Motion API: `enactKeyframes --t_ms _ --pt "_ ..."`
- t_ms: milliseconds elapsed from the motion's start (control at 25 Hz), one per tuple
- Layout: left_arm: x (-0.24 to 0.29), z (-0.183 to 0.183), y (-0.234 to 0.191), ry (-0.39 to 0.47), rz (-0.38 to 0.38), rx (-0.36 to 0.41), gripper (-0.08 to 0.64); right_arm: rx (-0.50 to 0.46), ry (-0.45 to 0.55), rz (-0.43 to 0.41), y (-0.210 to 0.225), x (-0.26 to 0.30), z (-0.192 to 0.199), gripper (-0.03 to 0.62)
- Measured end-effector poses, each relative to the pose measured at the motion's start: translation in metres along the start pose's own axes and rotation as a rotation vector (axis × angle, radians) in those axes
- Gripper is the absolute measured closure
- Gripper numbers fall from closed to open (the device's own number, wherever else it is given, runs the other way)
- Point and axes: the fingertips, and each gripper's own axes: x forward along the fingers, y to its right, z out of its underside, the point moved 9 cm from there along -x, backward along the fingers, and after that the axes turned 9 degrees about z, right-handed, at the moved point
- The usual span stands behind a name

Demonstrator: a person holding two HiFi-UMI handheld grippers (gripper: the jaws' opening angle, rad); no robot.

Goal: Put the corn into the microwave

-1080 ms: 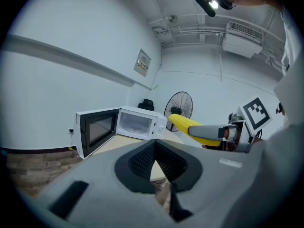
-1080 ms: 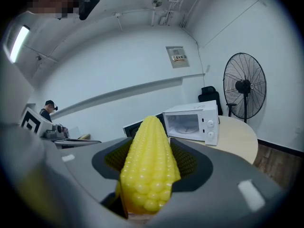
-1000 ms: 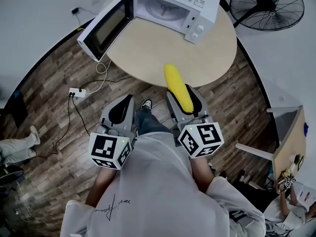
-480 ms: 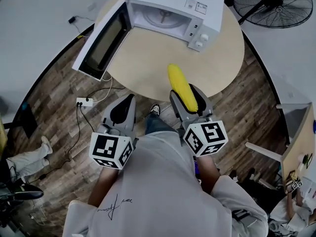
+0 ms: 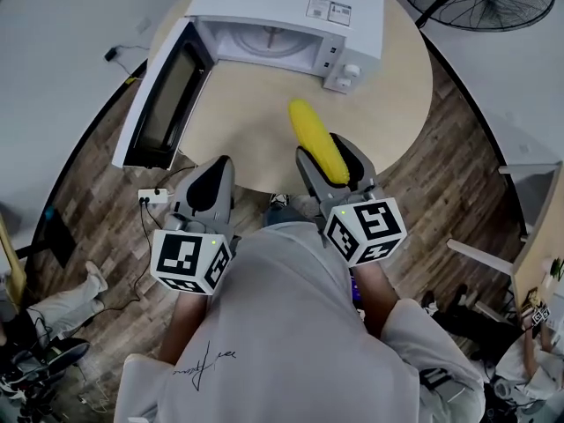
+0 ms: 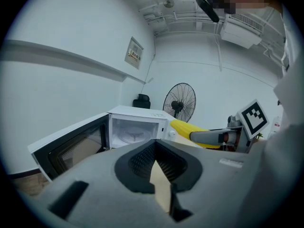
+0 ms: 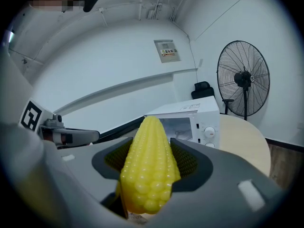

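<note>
Corn (image 5: 313,139) is gripped lengthwise in the wide-spread right claw (image 5: 326,154), tip aimed at the open microwave (image 5: 291,11), set at the desk's (image 5: 256,122) far edge.

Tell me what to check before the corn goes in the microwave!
1. Corn held firmly: ok. The right tool has a pad pressed on each side of it.
2. Door of the microwave open: ok. It is swung wide to the left.
3. Room inside: ok. Only the glass turntable shows in there.
4. Way across the table: ok. Nothing lies between the corn and the opening.
5. Left tool out of the way: ok. It is shut, empty and off to the left.
6. Corn at the opening: not ok. It is not there yet.
</note>
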Motion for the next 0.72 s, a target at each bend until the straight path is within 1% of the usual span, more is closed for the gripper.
enactKeyframes --t_ms 120,240,400,720 --pt "0.016 -0.001 -0.006 0.000 0.011 0.011 0.568 0.002 0.006 0.001 0.007 0.014 -0.002 0.331" --pt "0.025 0.002 -0.010 0.000 0.007 -0.002 0.568 0.000 0.002 0.005 0.013 0.025 -0.003 0.331" --pt "0.029 0.005 -0.011 -0.005 0.014 -0.018 0.568 -0.002 -0.009 0.005 0.016 0.032 -0.002 0.331" --pt "0.035 0.003 -0.020 -0.003 0.020 -0.019 0.568 -0.011 -0.023 -0.002 0.022 0.050 -0.007 0.331"
